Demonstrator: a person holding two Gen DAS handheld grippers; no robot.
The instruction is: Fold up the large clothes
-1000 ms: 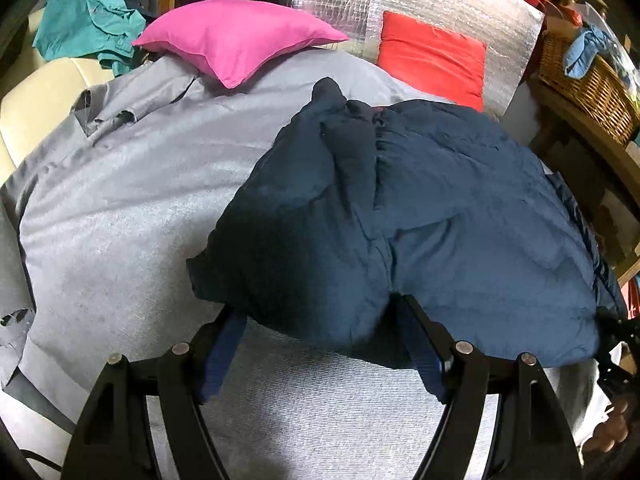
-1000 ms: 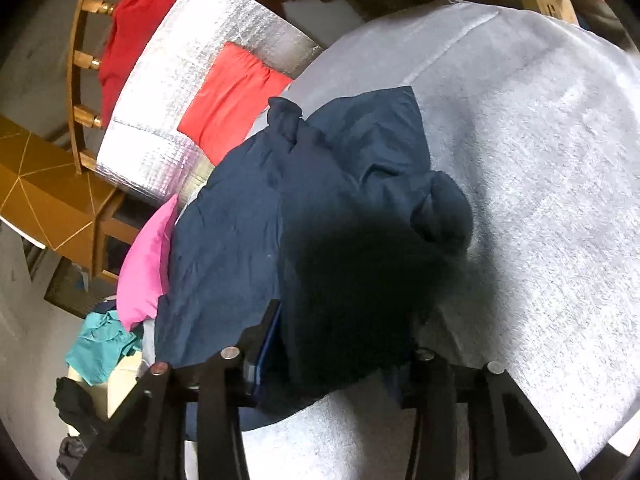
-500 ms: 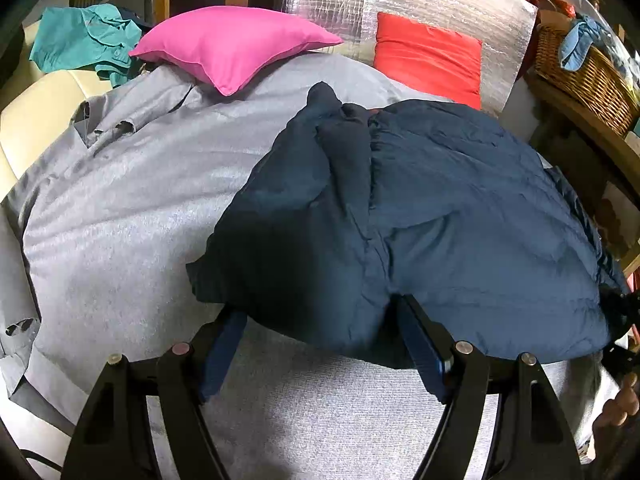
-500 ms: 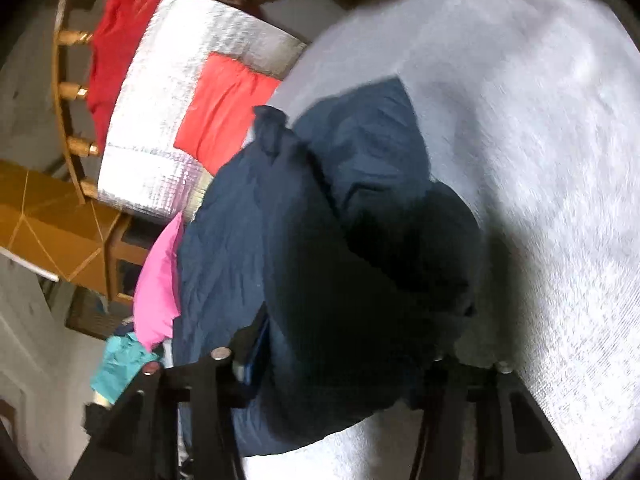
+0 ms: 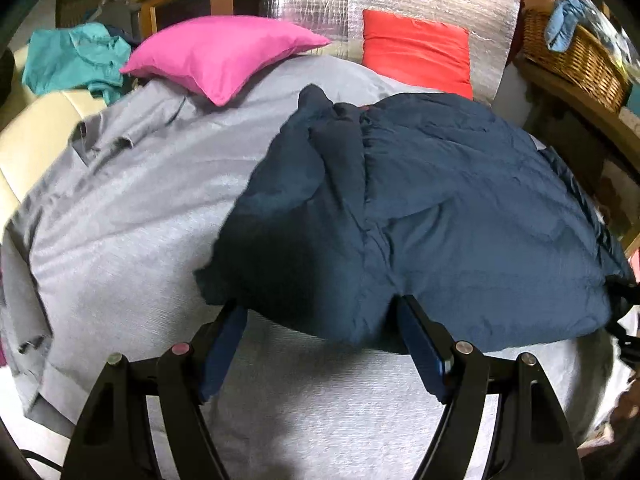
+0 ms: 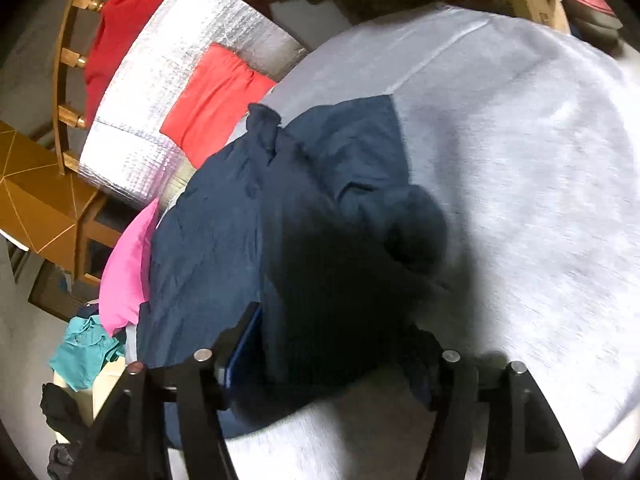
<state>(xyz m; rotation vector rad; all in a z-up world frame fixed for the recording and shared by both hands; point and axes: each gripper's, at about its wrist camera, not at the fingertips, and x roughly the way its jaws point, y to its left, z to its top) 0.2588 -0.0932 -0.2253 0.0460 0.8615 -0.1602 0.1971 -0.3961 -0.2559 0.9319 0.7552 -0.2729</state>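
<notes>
Left wrist view: navy jacket (image 5: 420,216) runs lengthwise from 6 toward 12 o'clock on grey sheet (image 5: 132,216); left gripper (image 5: 320,320) and right gripper (image 6: 336,344) fingers spread wide around its hem.

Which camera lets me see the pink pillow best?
The left wrist view. There the pink pillow shows whole and bright on the grey cover. In the right wrist view, the pink pillow is only a sliver, mostly hidden behind the navy jacket.
</notes>
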